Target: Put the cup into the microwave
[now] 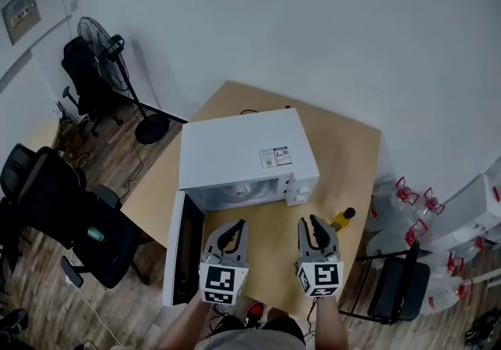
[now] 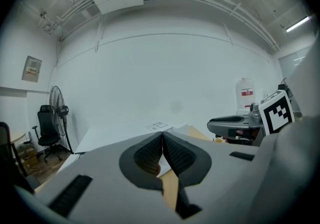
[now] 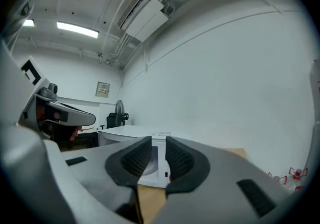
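Plainly, neither claw carries anything. The left gripper point(image 2: 162, 137) has its jaws pressed together at the tips with nothing between them. The right gripper point(image 3: 158, 144) stands at a narrow gap, and only the oven's front shows through it.

In the head view, both the left gripper point(image 1: 232, 229) and the right gripper point(image 1: 314, 223) hang near the table's front edge, just before the microwave point(image 1: 246, 149). It sits on the wooden table point(image 1: 348, 149) with its door point(image 1: 183, 250) swung fully open to the left. The part of the cavity that shows holds the glass turntable point(image 1: 241, 192) and no cup; the deeper part is hidden under the oven's top.

No cup can be made out in any view. A small yellow thing with a black top point(image 1: 342, 220) stands on the table just right of the oven, too small to identify.

So the door is open and ready. Whether the cup is already inside cannot be told. If it is, shutting the door is likely all that remains.
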